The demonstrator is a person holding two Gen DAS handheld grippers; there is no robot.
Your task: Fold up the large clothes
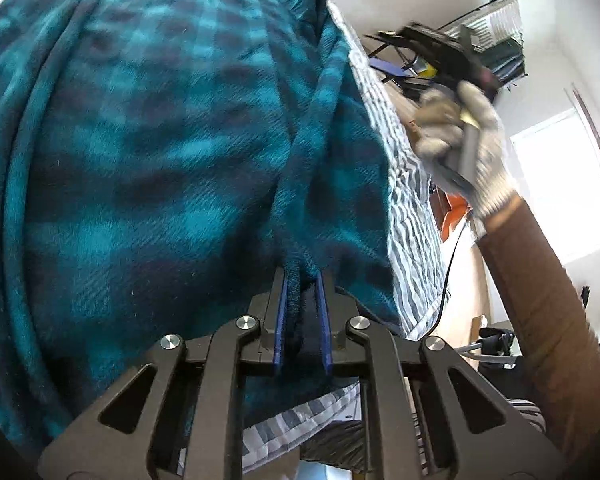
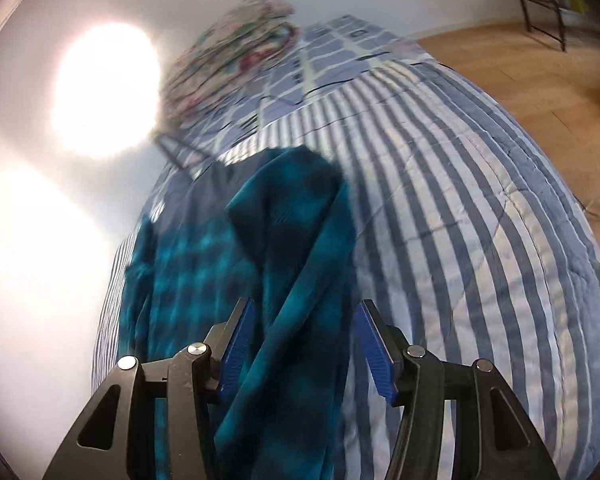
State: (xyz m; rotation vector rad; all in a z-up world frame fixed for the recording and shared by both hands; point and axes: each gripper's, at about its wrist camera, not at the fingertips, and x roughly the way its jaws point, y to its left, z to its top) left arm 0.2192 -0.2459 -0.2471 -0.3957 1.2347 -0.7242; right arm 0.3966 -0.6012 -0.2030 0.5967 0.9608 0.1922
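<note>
A teal and dark plaid fleece garment (image 1: 160, 140) fills most of the left wrist view, spread over a striped quilt (image 1: 408, 184). My left gripper (image 1: 302, 280) is shut on a bunched fold of it, with cloth pinched between the blue pads. In the right wrist view the same garment (image 2: 292, 216) lies on the striped quilt (image 2: 460, 200), and a strip of it runs between the fingers of my right gripper (image 2: 306, 308). That gripper is open and its pads stand apart from the cloth. A gloved hand (image 1: 468, 136) holds the blurred right gripper at the bed's far side.
A floral folded bundle (image 2: 236, 48) and a blue checked sheet (image 2: 340, 52) lie at the far end of the bed. A wooden floor (image 2: 520, 72) with a metal frame (image 2: 540, 8) lies to the right. A clothes rack (image 1: 496, 28) and a bright window (image 1: 560, 184) are behind the hand.
</note>
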